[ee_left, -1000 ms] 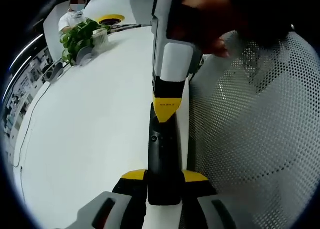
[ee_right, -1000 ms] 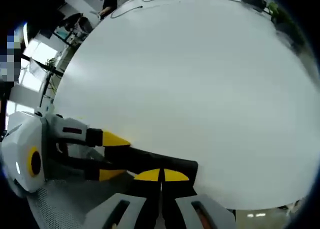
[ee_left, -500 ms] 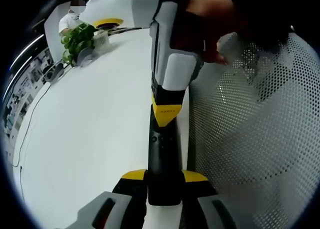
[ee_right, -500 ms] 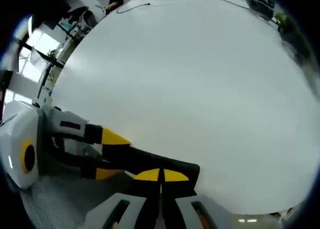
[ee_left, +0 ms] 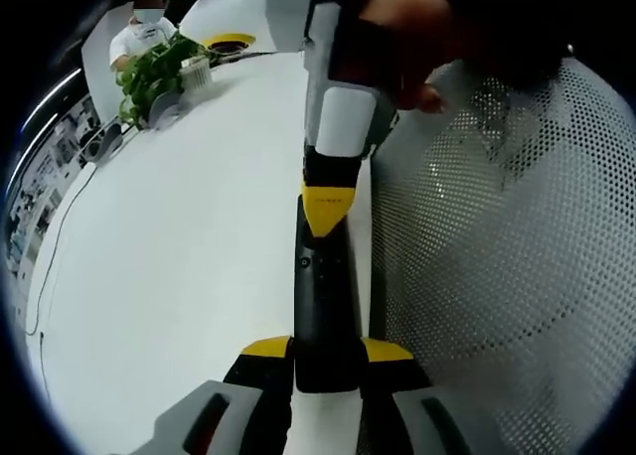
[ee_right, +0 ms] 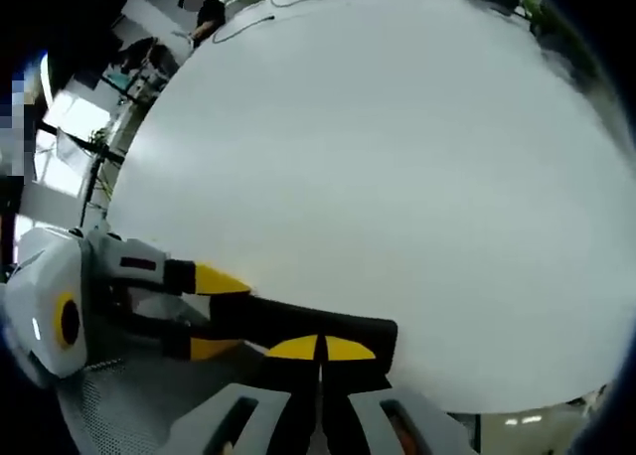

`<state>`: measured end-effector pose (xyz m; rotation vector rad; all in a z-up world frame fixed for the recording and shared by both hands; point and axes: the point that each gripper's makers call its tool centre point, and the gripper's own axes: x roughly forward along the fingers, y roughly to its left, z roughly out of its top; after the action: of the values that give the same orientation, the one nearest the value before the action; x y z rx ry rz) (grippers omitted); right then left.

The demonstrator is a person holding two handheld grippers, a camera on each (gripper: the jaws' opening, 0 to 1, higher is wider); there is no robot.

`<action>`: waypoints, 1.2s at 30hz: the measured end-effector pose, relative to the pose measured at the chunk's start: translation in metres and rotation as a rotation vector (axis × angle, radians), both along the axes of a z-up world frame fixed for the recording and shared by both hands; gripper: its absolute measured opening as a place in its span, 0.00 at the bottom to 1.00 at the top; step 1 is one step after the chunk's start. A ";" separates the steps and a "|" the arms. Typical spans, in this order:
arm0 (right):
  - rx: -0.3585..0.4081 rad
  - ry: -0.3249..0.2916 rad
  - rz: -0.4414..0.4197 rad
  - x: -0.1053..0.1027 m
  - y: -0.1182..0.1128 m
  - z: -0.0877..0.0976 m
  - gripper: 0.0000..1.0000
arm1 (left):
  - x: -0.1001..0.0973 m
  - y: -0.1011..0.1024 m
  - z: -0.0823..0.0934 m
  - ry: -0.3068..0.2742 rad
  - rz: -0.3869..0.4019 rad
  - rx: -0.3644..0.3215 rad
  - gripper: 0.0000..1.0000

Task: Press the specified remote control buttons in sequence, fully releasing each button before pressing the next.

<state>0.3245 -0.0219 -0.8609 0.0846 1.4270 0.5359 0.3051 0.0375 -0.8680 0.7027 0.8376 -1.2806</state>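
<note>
A long black remote control (ee_left: 320, 296) is held off the table's edge, with my left gripper (ee_left: 326, 351) shut on its near end. From above, my right gripper (ee_left: 327, 205) comes down with a hand around its body, its yellow tips resting on the far end of the remote. In the right gripper view my right gripper (ee_right: 320, 348) is shut, tips together against the remote control (ee_right: 288, 321). There my left gripper (ee_right: 212, 314) reaches in from the left, one yellow tip on each side of the remote.
A wide white table (ee_left: 179, 236) spreads to the left, with a potted plant (ee_left: 154, 73) and a cable (ee_left: 50, 246) at its far side. A white perforated chair back (ee_left: 497, 256) stands close on the right. People stand beyond the table (ee_right: 397, 157).
My right gripper's tip has shifted a little farther along the remote. The left gripper keeps its hold; both views only sway slightly.
</note>
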 end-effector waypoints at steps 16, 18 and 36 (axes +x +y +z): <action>-0.073 -0.112 0.177 -0.003 0.004 0.000 0.00 | 0.000 -0.001 0.000 0.006 -0.009 0.008 0.25; -0.073 -0.143 0.207 -0.004 0.004 0.001 0.00 | 0.000 -0.001 0.000 0.006 -0.008 0.008 0.25; -0.044 -0.093 0.110 0.002 0.001 0.000 0.00 | 0.002 -0.004 -0.001 0.003 -0.017 0.013 0.25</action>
<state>0.3263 -0.0204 -0.8613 -0.0531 1.3575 0.5909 0.3072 0.0335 -0.8691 0.7200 0.8449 -1.2927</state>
